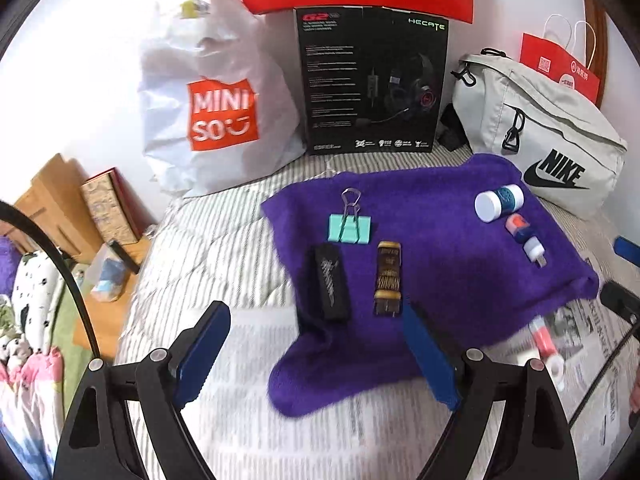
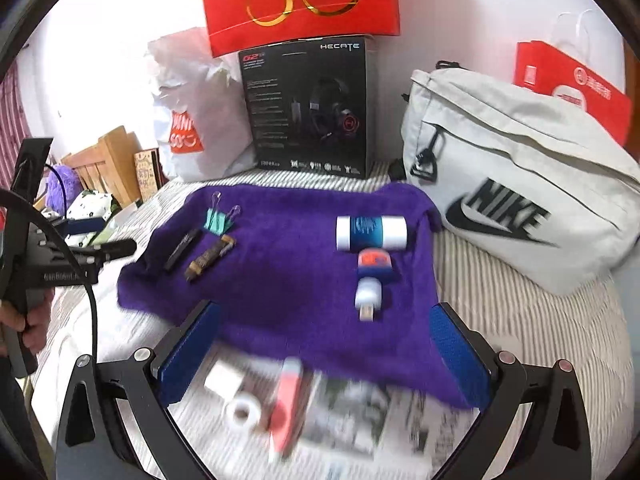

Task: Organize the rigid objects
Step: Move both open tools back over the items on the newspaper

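A purple towel (image 1: 432, 216) lies on the striped bed. On its left part rest a teal binder clip (image 1: 350, 228), a black flat case (image 1: 330, 282) and a brown-gold stick (image 1: 388, 276). Its right part holds a white-and-blue bottle (image 2: 372, 232), a small red-blue piece (image 2: 374, 262) and a white USB piece (image 2: 368, 298). On the newspaper (image 2: 352, 412) in front lie a pink tube (image 2: 286, 400), a white tape roll (image 2: 242, 412) and a white block (image 2: 224, 380). My left gripper (image 1: 316, 354) hangs open and empty over the towel's near left corner. My right gripper (image 2: 324, 354) is open and empty above the pink tube.
Along the wall behind stand a white Miniso bag (image 1: 208, 92), a black headset box (image 1: 372, 84), a grey Nike bag (image 2: 520, 184) and red paper bags (image 2: 300, 0). Wooden furniture (image 1: 60, 208) and clutter sit past the bed's left edge. A hand (image 2: 32, 320) holds the left gripper's handle.
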Demonstrator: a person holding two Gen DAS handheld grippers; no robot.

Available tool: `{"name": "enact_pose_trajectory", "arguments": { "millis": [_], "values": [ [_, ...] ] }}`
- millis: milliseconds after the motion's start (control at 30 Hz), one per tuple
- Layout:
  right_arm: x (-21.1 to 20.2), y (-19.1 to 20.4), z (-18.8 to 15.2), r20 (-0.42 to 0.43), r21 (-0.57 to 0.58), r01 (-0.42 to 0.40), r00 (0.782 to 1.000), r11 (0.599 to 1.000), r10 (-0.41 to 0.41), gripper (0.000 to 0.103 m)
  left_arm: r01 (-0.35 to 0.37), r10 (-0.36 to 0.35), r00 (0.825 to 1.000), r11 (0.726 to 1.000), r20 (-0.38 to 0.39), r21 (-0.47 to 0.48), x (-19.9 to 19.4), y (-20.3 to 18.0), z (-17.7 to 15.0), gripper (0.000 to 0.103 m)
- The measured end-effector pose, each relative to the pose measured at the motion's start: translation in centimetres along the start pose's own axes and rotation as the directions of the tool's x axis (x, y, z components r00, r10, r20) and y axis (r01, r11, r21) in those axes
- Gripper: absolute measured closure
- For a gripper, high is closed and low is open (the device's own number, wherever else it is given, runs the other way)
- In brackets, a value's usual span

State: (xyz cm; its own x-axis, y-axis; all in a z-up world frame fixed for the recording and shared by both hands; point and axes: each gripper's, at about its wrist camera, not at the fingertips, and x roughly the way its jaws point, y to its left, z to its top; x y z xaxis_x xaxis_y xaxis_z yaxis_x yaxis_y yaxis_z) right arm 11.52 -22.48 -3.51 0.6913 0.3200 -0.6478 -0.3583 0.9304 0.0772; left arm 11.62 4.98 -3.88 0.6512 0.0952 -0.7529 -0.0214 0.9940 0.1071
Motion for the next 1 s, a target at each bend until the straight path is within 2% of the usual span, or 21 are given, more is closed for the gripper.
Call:
{"name": "enact_pose_trajectory", "arguments": {
  "millis": [200,333,433,600,667,733,1000],
  "values": [
    [-2.0,0.4,-5.4,-0.075,-0.003,0.037,0.997,0.999,-0.037,0.001,0.075,-0.075,0.997,0.997,0.003,-0.004,-2.2,0.0,-3.5,0.015],
    [-0.8,-0.4,-8.5,-0.127,0.033,0.06,0.99,0.998,-0.055,0.001,0.105,-0.106,0.993,0.994,-0.043,-0.012,-1.1,-0.9,-6.6,0.014],
    [0.4,-1.4,-9.8,-0.143,0.063,0.087,0.987,0.994,-0.078,0.001,0.088,-0.09,0.994,0.996,-0.07,-0.02,0.3,-1.5,-8.5,0.014],
    [1.5,-2.4,-10.4,-0.168,0.101,0.108,0.982,0.989,-0.09,0.0,0.098,-0.102,0.99,0.994,-0.096,-0.049,1.9,-1.9,-10.4,0.014],
    [1.7,-2.1,-10.4,-0.173,0.088,0.122,0.979,0.989,-0.105,0.0,0.084,-0.086,0.994,0.996,-0.063,-0.04,1.9,-2.2,-10.8,0.007],
    [2.0,-1.8,-10.5,-0.19,0.067,0.143,0.973,0.988,-0.128,0.0,0.076,-0.079,0.994,0.996,-0.071,-0.047,2.1,-2.0,-10.7,0.0],
    [2.1,-1.5,-10.5,-0.196,0.051,0.156,0.97,0.986,-0.144,0.0,0.078,-0.083,0.993,0.995,-0.083,-0.054,2.3,-2.0,-10.8,0.0]
  ]
}}
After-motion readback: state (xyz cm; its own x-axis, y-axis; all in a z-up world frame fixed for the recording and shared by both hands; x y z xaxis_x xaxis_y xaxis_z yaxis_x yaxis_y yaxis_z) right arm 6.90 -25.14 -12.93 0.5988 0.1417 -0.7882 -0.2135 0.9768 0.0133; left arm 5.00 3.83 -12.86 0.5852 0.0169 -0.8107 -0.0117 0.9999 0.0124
